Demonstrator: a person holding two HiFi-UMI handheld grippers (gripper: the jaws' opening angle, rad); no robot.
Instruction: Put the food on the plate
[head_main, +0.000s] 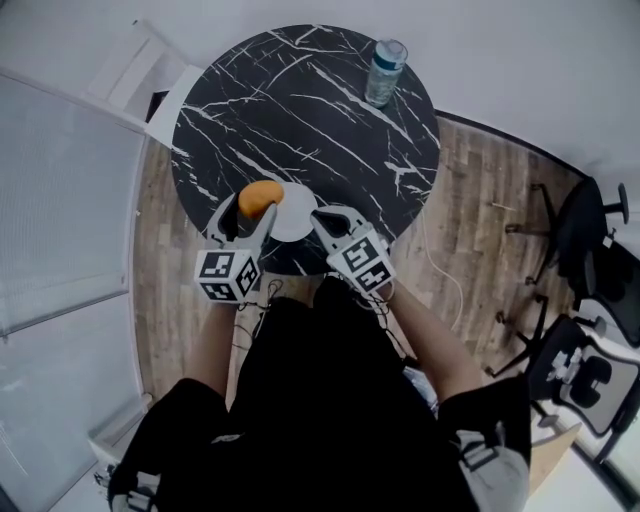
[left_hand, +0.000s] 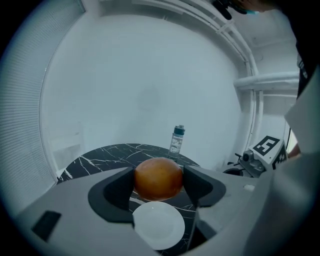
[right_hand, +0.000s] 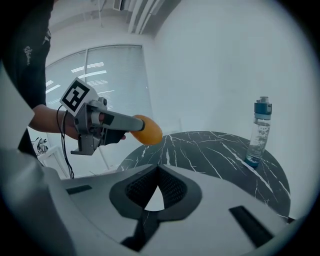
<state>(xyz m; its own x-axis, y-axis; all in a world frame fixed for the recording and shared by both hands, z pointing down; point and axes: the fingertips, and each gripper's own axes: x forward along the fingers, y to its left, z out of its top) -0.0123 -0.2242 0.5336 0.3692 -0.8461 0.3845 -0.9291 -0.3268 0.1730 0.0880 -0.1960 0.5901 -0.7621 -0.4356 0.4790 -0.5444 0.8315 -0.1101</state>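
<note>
Black-clad person (head_main: 330, 400), left gripper (head_main: 257, 212) pinching orange food (head_main: 260, 197), perhaps a bun, near plate (head_main: 296, 216), right gripper (right_hand: 159, 170) closed empty, black marble table (head_main: 320, 110), wood floor (head_main: 480, 200).

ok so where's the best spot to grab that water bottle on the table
Take the water bottle around its straight clear body, below the blue cap, coming in level from the person's side. It stands upright with nothing close by, so a sideways approach looks open. The right tool is shut and empty; it would need opening first.

One orange food item (head_main: 260, 198), one white plate (head_main: 295, 218), one water bottle (head_main: 385, 71), one marble table (head_main: 310, 120)
</note>
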